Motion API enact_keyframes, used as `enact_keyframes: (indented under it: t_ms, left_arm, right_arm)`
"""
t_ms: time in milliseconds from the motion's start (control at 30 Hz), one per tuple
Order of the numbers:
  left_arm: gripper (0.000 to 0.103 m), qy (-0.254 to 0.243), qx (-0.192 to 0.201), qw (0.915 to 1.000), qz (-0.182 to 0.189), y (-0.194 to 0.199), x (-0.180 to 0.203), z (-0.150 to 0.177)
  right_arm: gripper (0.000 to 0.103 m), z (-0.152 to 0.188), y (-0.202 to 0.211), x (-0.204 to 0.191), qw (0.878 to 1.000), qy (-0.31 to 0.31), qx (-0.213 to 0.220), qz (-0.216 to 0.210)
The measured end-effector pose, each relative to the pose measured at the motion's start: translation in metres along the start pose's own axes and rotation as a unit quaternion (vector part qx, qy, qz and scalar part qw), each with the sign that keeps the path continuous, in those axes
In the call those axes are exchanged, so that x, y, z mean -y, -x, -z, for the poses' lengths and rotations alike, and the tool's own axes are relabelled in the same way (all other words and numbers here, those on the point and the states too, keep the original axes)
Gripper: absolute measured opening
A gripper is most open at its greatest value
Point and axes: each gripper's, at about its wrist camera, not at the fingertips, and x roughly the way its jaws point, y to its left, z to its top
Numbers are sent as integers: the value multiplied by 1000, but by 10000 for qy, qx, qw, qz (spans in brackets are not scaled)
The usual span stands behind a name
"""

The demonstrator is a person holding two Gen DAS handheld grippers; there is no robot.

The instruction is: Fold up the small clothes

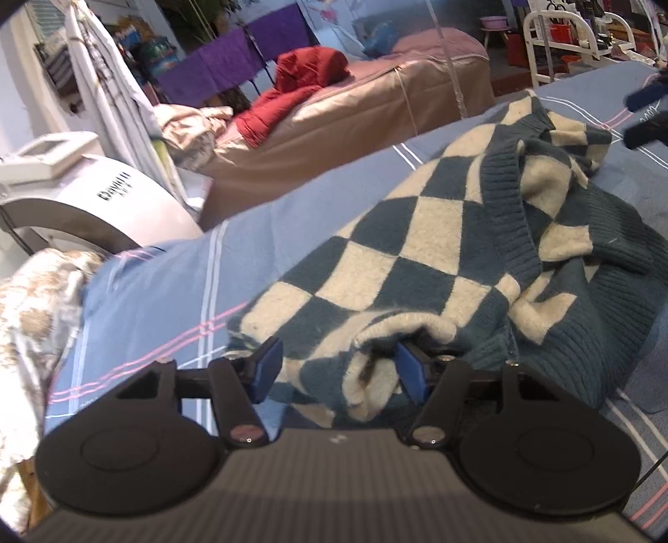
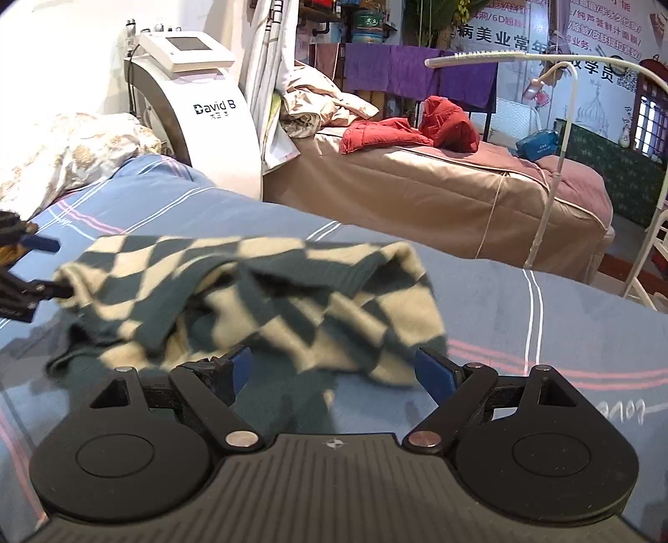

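A teal and cream checkered knit sweater (image 1: pixel 438 234) lies crumpled on a blue striped bed sheet (image 1: pixel 167 284). My left gripper (image 1: pixel 338 371) is open, its blue pads (image 1: pixel 411 369) on either side of a bunched near edge of the sweater. In the right wrist view the sweater (image 2: pixel 259 300) lies blurred across the sheet (image 2: pixel 563 326). My right gripper (image 2: pixel 334 371) is open, with the sweater's near edge between and just beyond its pads (image 2: pixel 434 374). The left gripper shows at the left edge of the right wrist view (image 2: pixel 25 284), the right gripper's fingers at the top right of the left wrist view (image 1: pixel 647 112).
A floral pillow (image 2: pixel 62 154) lies at the head of the bed. A white machine (image 2: pixel 196 117) stands beside it. A second bed with a brown cover (image 2: pixel 438 196) holds a red jacket (image 2: pixel 417 125). A white lamp stand (image 2: pixel 555 175) and white rack (image 1: pixel 576 37) stand nearby.
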Motion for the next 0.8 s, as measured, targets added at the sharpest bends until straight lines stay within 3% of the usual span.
enact_keyframes:
  t_ms: [100, 133, 167, 233, 333, 367, 400, 433, 467, 633, 733, 767, 800]
  left_arm:
    - [45, -319, -70, 9994, -89, -16, 6, 0]
    - [39, -397, -111, 9991, -73, -21, 7, -1]
    - [27, -431, -160, 9989, -13, -25, 9, -1]
    - [20, -469, -223, 9986, 62, -34, 10, -2]
    - [11, -464, -257, 9985, 118, -45, 5, -7]
    - [9, -370, -229, 9989, 160, -47, 0, -10]
    - [8, -249, -179, 9992, 272, -46, -6, -14]
    - [8, -148, -142, 9989, 418, -47, -13, -17]
    - [8, -70, -115, 9985, 524, -49, -21, -23]
    - [8, 296, 207, 9993, 134, -65, -85, -73]
    - [8, 861, 275, 9956, -250, -93, -138, -115]
    - [15, 1052, 152, 9934, -426, -110, -157, -127]
    - [31, 1180, -1, 9915, -542, -126, -170, -137]
  right_arm:
    - [103, -12, -32, 4, 9982, 518, -121, 275]
    - [88, -17, -38, 9, 9990, 387, -179, 135]
    - [80, -21, -44, 16, 9996, 94, -217, -177]
    - [78, -28, -54, 23, 9962, -455, -276, -690]
    - [78, -34, -66, 23, 9907, -954, -294, -926]
    - [73, -36, -71, 22, 9883, -1091, -411, -979]
    - [61, -37, -77, 23, 9855, -1234, -509, -1051]
    - [20, -40, -83, 23, 9819, -1369, -609, -1155]
    - [12, -44, -87, 23, 9797, -1466, -665, -1194]
    - [9, -94, -99, 42, 9716, -2033, -277, -1180]
    - [10, -136, -121, 45, 9771, -1876, -226, -977]
    - [20, -145, -131, 43, 9785, -1841, -308, -875]
    - [35, -151, -139, 40, 9805, -1823, -373, -636]
